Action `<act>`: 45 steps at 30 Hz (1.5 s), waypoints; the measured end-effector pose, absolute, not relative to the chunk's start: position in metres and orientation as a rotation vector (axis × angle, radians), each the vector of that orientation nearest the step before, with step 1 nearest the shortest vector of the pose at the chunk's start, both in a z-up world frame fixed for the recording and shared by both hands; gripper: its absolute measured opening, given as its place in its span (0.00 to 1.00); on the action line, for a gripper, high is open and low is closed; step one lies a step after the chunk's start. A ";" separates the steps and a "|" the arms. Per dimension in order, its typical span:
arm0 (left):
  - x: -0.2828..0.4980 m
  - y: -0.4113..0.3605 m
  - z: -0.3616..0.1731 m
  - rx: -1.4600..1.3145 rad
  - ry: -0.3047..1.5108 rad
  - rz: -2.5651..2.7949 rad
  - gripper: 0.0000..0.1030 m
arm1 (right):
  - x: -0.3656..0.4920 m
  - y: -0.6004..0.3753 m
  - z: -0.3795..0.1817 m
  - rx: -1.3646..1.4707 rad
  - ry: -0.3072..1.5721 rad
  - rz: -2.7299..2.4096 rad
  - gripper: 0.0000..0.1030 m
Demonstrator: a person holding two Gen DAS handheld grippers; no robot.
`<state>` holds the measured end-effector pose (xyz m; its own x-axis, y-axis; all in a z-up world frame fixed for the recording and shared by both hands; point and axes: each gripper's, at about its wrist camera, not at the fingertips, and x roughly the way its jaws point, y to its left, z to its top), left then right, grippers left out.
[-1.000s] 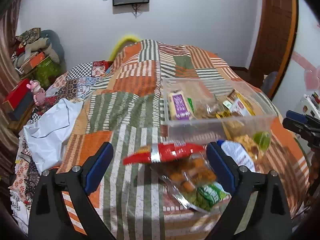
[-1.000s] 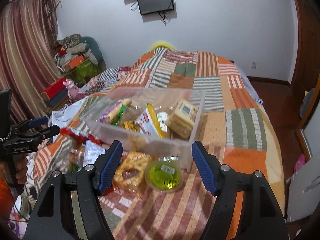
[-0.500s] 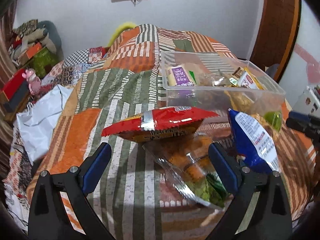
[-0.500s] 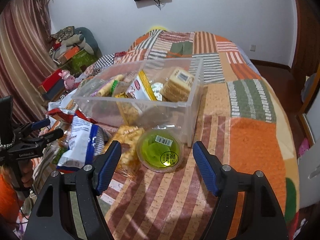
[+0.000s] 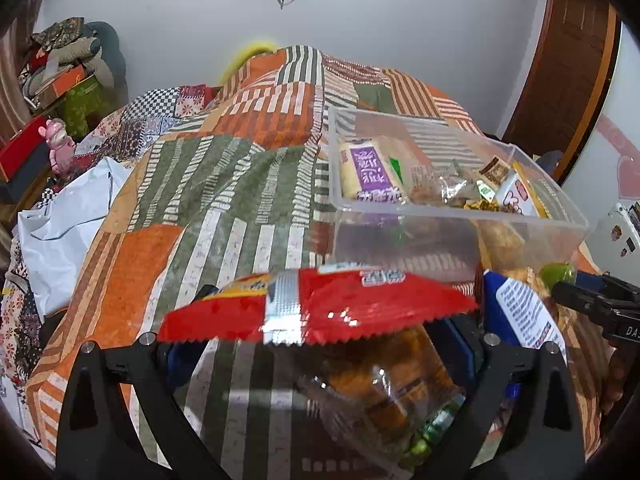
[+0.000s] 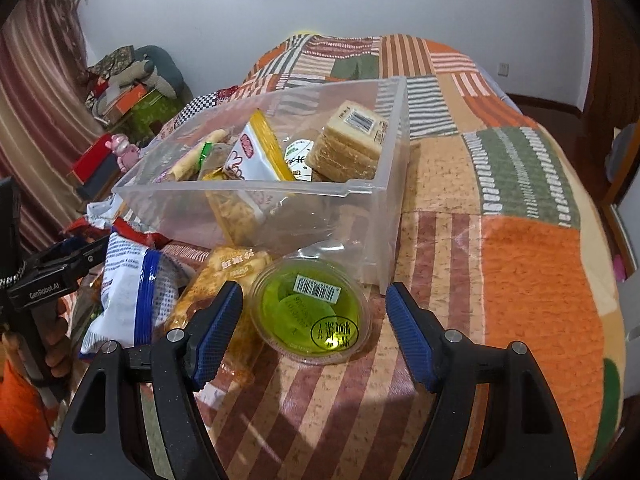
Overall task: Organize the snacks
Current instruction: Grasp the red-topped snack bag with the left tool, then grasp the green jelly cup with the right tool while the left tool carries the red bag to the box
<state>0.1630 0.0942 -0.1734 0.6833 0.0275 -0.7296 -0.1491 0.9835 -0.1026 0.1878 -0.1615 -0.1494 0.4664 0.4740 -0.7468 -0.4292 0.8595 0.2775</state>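
Note:
A clear plastic bin (image 6: 384, 188) (image 5: 460, 216) with several snacks inside stands on the patchwork bedspread. In front of it lie loose snacks. My left gripper (image 5: 320, 344) is open, its jaws on either side of a red snack packet (image 5: 320, 308) that hides the fingertips; a clear bag of orange snacks (image 5: 384, 396) lies under it. My right gripper (image 6: 314, 332) is open around a round green jelly cup (image 6: 310, 316), jaws apart from its sides. A blue-and-white packet (image 6: 132, 280) (image 5: 520, 312) and a yellow snack bag (image 6: 224, 280) lie to the left of the cup.
The patchwork bedspread (image 6: 520, 280) covers the whole bed. A white plastic bag (image 5: 68, 224) lies at the bed's left edge. Boxes and toys (image 5: 52, 92) are piled by the left wall. A wooden door (image 5: 560, 80) stands at the right.
Both grippers have moved forward and down. The left jaws now reach around the red packet. The right jaws now flank the green cup. Both stay open.

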 end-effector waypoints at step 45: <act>0.135 0.067 -0.060 -0.130 0.549 0.032 0.66 | 0.169 -0.187 -0.064 0.100 0.633 0.548 0.53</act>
<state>0.1346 0.0674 -0.0602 0.8529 -0.0050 -0.5220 -0.0647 0.9912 -0.1152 0.1691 -0.1874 -0.0641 0.6698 0.5152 -0.5348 -0.4553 0.8538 0.2524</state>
